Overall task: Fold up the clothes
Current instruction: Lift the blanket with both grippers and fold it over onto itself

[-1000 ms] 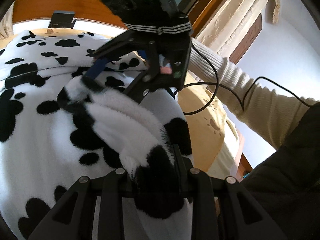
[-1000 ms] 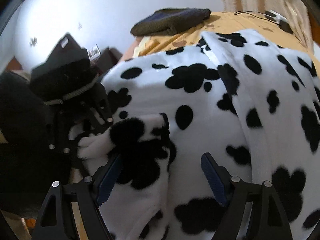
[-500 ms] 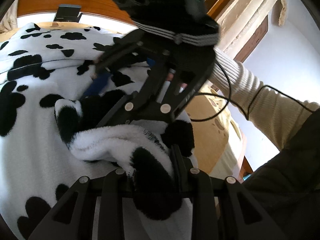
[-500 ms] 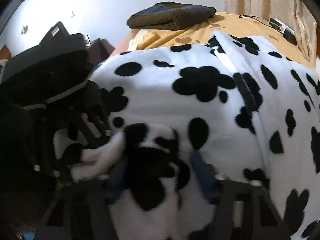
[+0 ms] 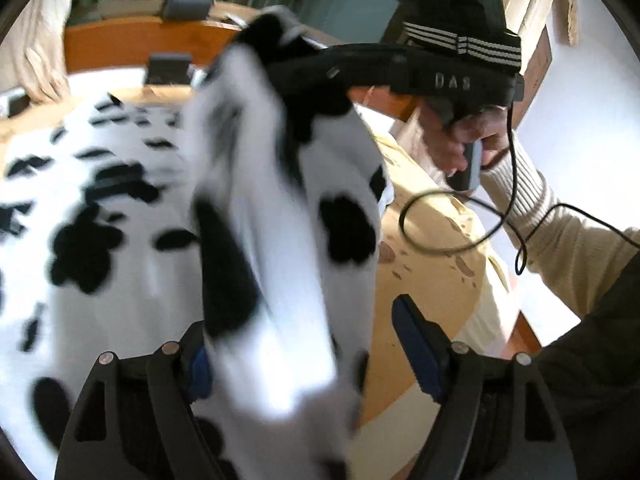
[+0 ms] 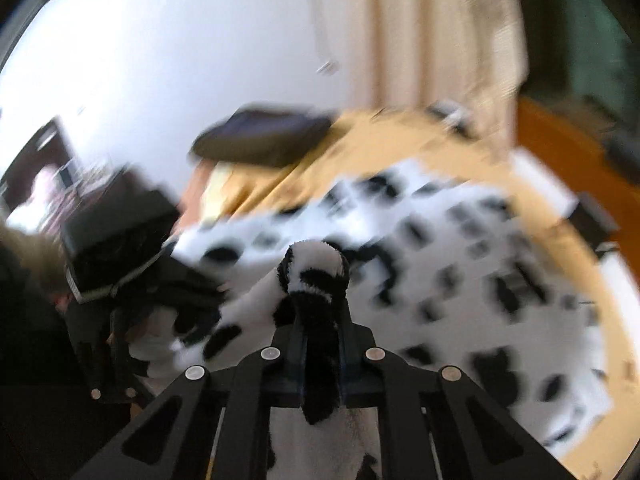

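A white fleece garment with black spots (image 5: 100,216) lies spread on the bed; it also shows in the right wrist view (image 6: 460,280). My right gripper (image 6: 318,344) is shut on a bunched corner of it (image 6: 316,276) and holds it lifted; in the left wrist view that gripper (image 5: 280,60) holds the fabric high. My left gripper (image 5: 304,344) is open, its blue pads (image 5: 416,340) apart, with the lifted fabric (image 5: 280,280) hanging between them. Both views are motion-blurred.
A yellow-tan bedsheet (image 5: 432,280) covers the bed. A dark folded garment (image 6: 264,136) lies at the far end. A wooden headboard (image 5: 132,44) and small dark devices (image 5: 168,66) lie beyond the garment. Curtains (image 6: 448,32) hang by the wall.
My right gripper closed on the garment corner and lifted it up. My left gripper opened and released its hold on the fabric.
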A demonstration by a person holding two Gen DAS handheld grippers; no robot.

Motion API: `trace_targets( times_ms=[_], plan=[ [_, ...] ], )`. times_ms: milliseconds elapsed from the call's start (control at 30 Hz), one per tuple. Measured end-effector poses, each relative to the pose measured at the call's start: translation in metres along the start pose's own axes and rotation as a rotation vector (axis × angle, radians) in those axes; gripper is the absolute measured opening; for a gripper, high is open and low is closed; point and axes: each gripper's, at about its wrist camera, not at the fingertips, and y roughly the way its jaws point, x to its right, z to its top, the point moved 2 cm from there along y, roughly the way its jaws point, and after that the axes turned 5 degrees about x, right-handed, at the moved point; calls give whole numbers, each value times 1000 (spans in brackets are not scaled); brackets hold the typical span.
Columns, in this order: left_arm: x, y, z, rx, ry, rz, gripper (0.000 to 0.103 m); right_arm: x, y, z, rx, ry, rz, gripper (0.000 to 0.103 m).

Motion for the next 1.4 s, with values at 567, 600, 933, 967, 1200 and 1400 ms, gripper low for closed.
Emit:
trace_targets(
  times_ms=[567,600,933,967,1200,1400],
  plan=[
    [-14,-52,-55,-128,204,451,84,40,-81,16,271,202,-338,11],
    [-10,-57,-61,-125,247,465,84,42,-80,15,270,208,-346,11],
    [12,-93,-93,-184,472,537,84,64,-60,7,234,257,-447,11],
    [16,-93,-94,-181,501,541,84,69,-58,5,230,275,-459,11],
    [39,-71,-115,-231,769,568,84,113,-57,-15,199,413,-573,11],
    [48,-57,-114,-204,948,621,85,125,-61,-26,197,461,-590,11]
  ],
)
